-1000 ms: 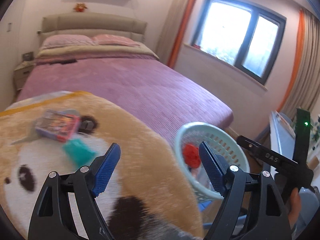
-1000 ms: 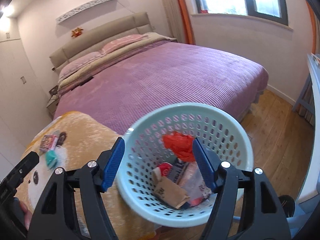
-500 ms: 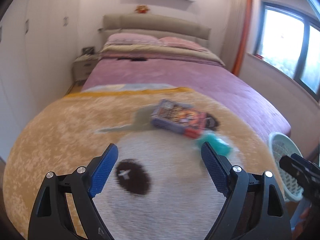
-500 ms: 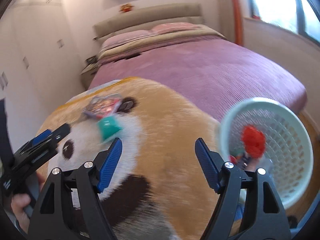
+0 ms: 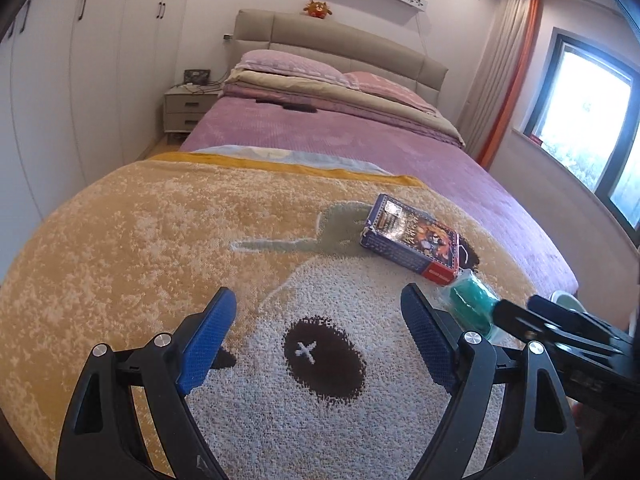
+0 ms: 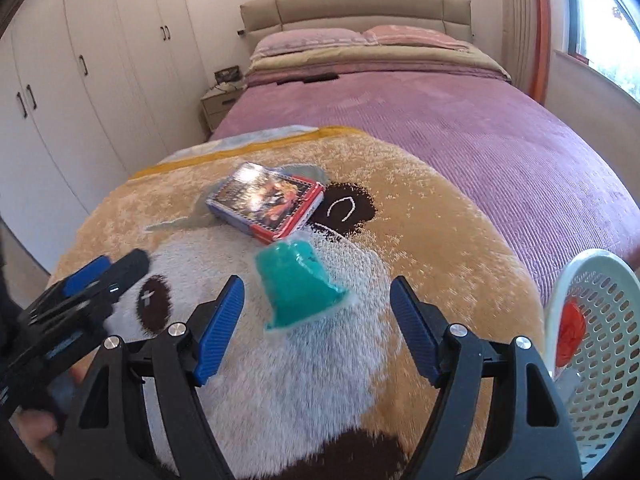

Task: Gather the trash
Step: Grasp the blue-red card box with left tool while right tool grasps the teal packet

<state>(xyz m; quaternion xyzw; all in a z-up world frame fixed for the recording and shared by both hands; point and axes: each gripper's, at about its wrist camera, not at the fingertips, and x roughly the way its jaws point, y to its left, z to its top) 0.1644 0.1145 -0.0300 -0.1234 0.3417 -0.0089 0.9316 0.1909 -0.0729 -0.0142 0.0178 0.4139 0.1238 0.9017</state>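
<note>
Facing teal packet (image 6: 298, 286); box (image 6: 268, 204) beyond

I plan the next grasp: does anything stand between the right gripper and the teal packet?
Nothing visible does. The teal packet lies on the blanket just ahead of the open right gripper, with only bare blanket between. The box lies beyond the packet and the basket off to the right.

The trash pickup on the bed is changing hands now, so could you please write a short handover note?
Left gripper: open, empty, over the panda blanket.
Right gripper: open, empty, aimed at the teal packet; its jaws recently opened a little.
Printed box lies just beyond the packet.
Done: red wrapper in the white basket.
Left: packet and box into the basket.
</note>
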